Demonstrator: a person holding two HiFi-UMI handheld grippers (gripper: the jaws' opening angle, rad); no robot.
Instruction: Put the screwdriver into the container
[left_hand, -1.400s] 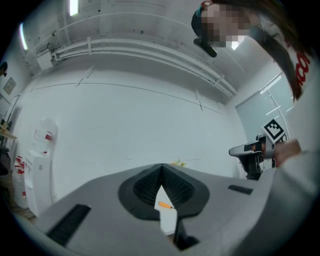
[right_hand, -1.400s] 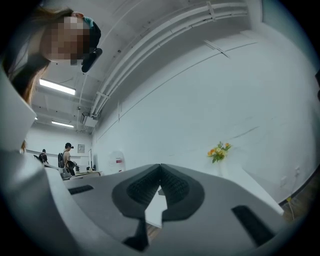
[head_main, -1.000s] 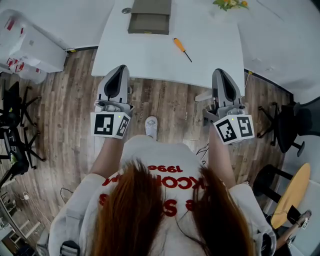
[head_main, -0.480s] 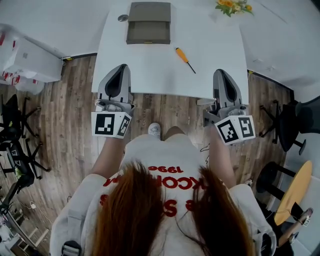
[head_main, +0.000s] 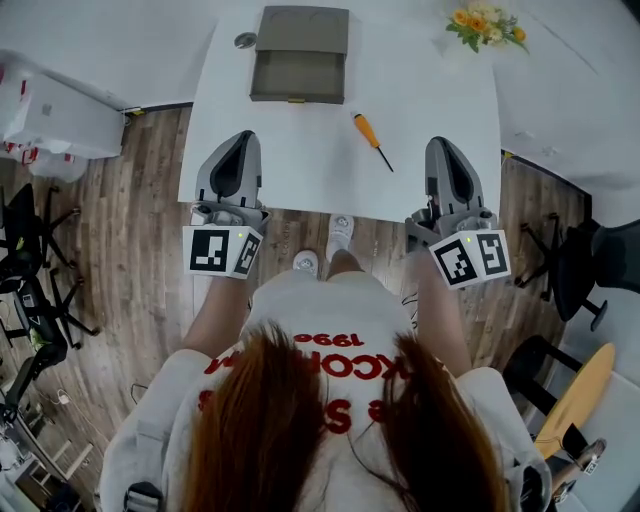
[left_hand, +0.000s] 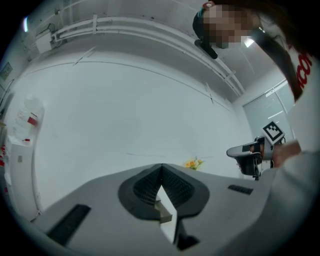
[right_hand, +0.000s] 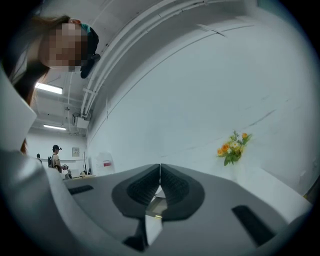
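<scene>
An orange-handled screwdriver lies on the white table, right of centre. Behind it, at the far side, stands the grey open container. My left gripper hangs over the table's near edge on the left, shut and empty; its jaws meet at the tip in the left gripper view. My right gripper is over the near edge on the right, just right of the screwdriver and nearer to me, also shut and empty. Through the gap below each pair of jaws a bit of the container shows.
A bunch of orange flowers stands at the table's far right corner, and a small round grey piece lies left of the container. White boxes and black stands are on the floor at left, a black chair at right.
The person has stepped toward the table. Both grippers have moved forward together from over the floor to over the table's near edge. Both stay shut.
</scene>
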